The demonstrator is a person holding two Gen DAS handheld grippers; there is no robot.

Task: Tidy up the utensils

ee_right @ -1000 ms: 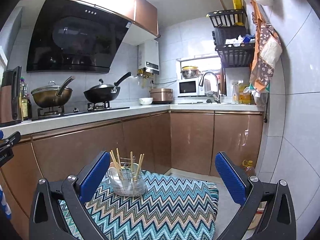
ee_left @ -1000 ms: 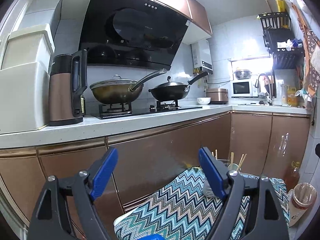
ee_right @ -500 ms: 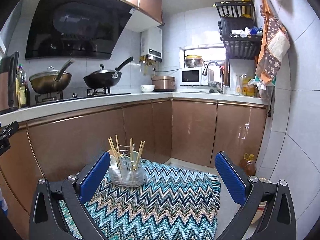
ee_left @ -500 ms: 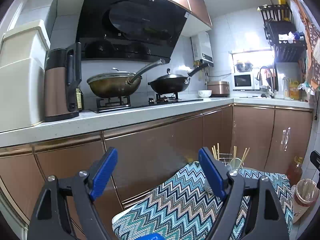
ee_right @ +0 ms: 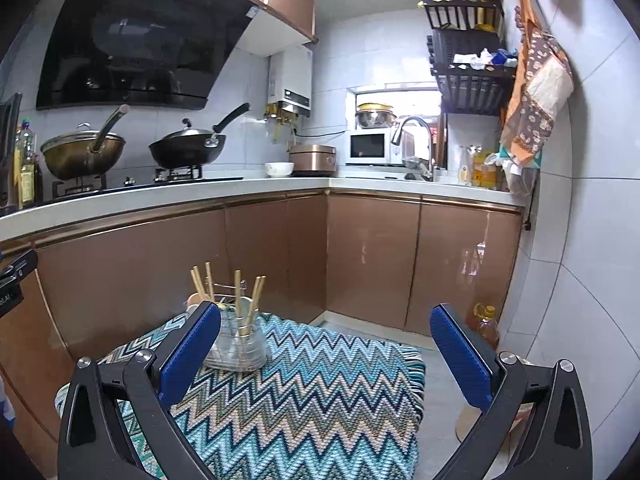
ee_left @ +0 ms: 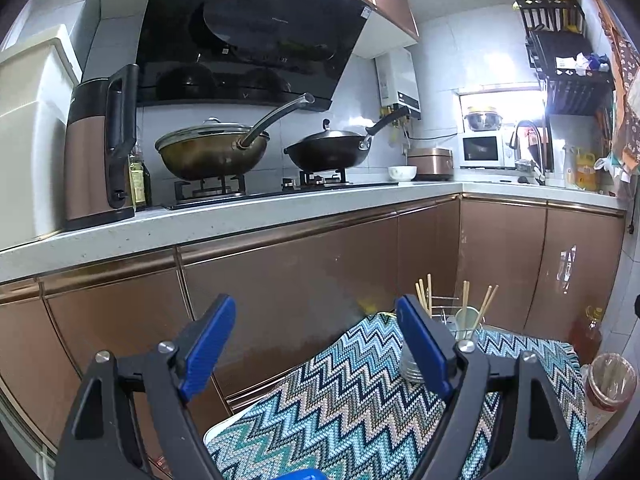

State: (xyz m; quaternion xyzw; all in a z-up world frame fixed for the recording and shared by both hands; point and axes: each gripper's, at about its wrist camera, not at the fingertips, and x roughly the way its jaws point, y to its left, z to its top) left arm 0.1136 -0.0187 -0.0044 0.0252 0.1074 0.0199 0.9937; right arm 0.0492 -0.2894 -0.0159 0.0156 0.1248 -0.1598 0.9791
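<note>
Both views now pitched lower than a second ago, closer to utensil holder (ee_right: 236, 340) with chopsticks (ee_right: 239, 294); reads as approach, nothing picked yet. Left gripper (ee_left: 316, 344) spread wide, empty. Right gripper (ee_right: 326, 354) likewise. Holder near far-left edge of zigzag cloth (ee_right: 320, 392); cabinets (ee_right: 280, 256) close behind, open room to right.

The left gripper (ee_left: 316, 346) has black, angular plastic arms with triangular cut-outs, silver round screw heads at the joints, and two flat blue textured pads (ee_left: 208, 346). The right gripper (ee_right: 326, 354) is built the same: black arms, silver screws, blue ribbed pads (ee_right: 460, 356) on both fingers.
</note>
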